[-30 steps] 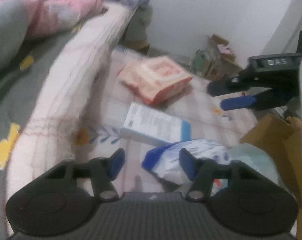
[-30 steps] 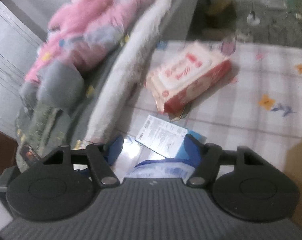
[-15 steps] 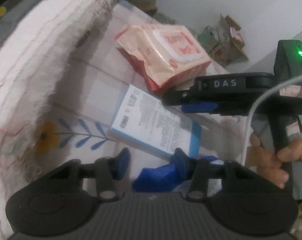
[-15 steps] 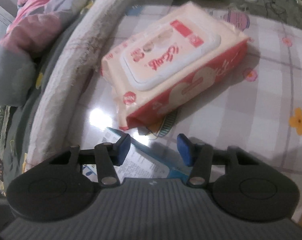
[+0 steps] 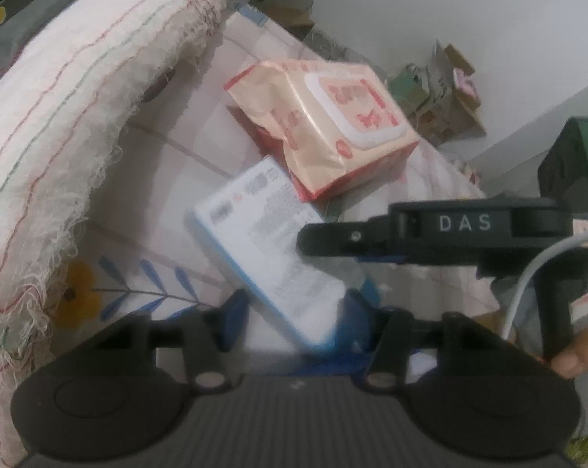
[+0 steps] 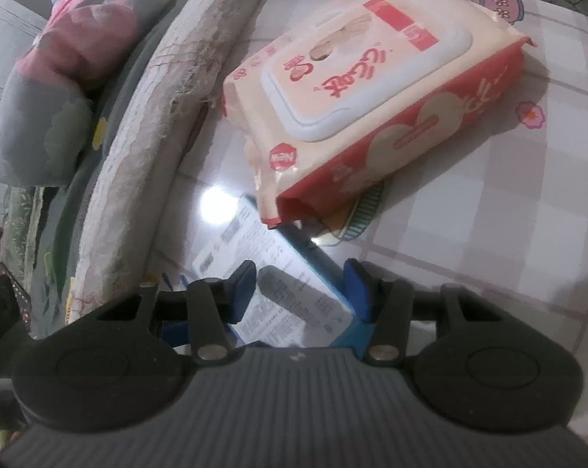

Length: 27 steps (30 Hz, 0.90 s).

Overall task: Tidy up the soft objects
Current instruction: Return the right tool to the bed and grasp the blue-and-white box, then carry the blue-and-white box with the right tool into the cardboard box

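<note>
A white and blue pack (image 6: 286,273) lies on the checked mat (image 6: 528,214), just in front of a pink and red wipes pack (image 6: 372,78). My right gripper (image 6: 300,292) straddles the white and blue pack; its jaws are closing and both pads meet the pack's sides. In the left wrist view the same pack (image 5: 266,241) is tilted, with its near end between the fingers of my left gripper (image 5: 296,312). The left jaws are opening a little, and a gap shows at the left pad. The right gripper (image 5: 307,236) reaches in from the right, over the pack. The wipes pack (image 5: 325,124) sits behind.
A thick fringed white blanket (image 5: 60,117) runs along the left of the mat, with pink and grey bedding (image 6: 71,39) beyond it. Something blue (image 5: 317,366) lies under the left gripper. A person's hand (image 5: 578,358) holds the right gripper's handle. Cardboard boxes (image 5: 442,89) stand by the far wall.
Both grippers came down to the mat, then held still. The right jaws narrowed around the white and blue pack, which swung its near end between the left fingers.
</note>
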Motion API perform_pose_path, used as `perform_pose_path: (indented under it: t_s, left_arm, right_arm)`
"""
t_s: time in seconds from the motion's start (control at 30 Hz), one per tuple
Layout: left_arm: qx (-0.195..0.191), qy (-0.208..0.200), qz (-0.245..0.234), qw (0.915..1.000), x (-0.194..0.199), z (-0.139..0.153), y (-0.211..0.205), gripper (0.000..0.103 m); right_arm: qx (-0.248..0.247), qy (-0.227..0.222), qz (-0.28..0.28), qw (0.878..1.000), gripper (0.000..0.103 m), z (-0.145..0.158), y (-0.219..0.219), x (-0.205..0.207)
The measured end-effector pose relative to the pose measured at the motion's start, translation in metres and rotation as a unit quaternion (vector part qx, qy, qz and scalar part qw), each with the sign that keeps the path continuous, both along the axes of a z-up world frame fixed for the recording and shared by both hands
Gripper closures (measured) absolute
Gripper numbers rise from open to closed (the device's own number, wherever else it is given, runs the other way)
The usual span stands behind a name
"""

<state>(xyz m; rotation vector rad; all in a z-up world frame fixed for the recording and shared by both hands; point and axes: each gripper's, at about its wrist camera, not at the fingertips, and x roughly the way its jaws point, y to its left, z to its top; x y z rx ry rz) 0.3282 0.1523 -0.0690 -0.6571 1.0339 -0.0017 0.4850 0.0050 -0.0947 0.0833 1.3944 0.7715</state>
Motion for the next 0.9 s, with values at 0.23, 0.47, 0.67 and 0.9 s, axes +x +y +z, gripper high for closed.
perform_pose_path:
  t_s: [0.23,0.47,0.67,0.9]
  left_arm:
    - [0.033,-0.057,0.024,0.9975,-0.009,0.025,0.009,0.048]
    - [0.042,-0.082,0.027,0.9954,-0.021,0.037,0.013,0.049]
    - [0.039,-0.092,0.034,0.9944,-0.036,0.048,0.015,0.05]
    - [0.039,-0.12,0.024,0.9917,-0.055,0.076,0.0,0.051]
  right_arm:
    - [0.038,-0.006,0.001,0.999,0.065,0.02,-0.002,-0.007]
    - [0.065,0.011,-0.021,0.998,0.074,0.028,-0.013,-0.007]
    - [0.081,0.031,-0.029,0.996,0.075,0.028,-0.019,-0.023]
    - [0.099,0.02,-0.038,0.994,0.076,0.055,-0.039,-0.041]
